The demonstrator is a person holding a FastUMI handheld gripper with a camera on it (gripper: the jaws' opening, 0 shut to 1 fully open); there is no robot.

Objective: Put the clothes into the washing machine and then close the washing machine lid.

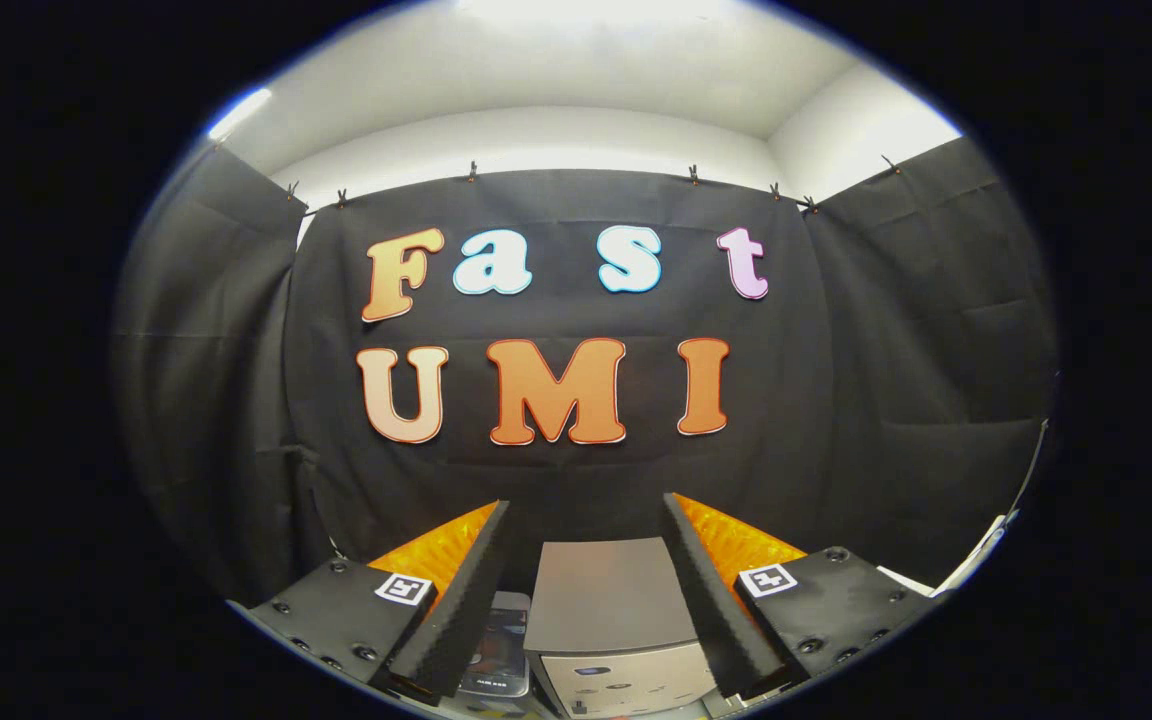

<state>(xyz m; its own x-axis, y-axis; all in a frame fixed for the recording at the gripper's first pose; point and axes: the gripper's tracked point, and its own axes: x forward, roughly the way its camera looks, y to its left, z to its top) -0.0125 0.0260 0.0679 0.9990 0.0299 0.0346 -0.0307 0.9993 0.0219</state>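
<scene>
The gripper (586, 600) is up in the air and its jaws stand wide open, with nothing between them and nothing touching them. Just ahead, seen in the gap between the two fingers, sits the small washing machine (611, 625). Its grey lid (608, 592) looks flat and down, so it seems closed, though I cannot see inside. A dark flat thing (498, 650) lies just beside the machine, by the left finger; I cannot tell what it is. I cannot make out any clothes. This could be a shut machine waiting for clothes, or one filled and shut. Either way, hold the gripper steady and level over the machine.
</scene>
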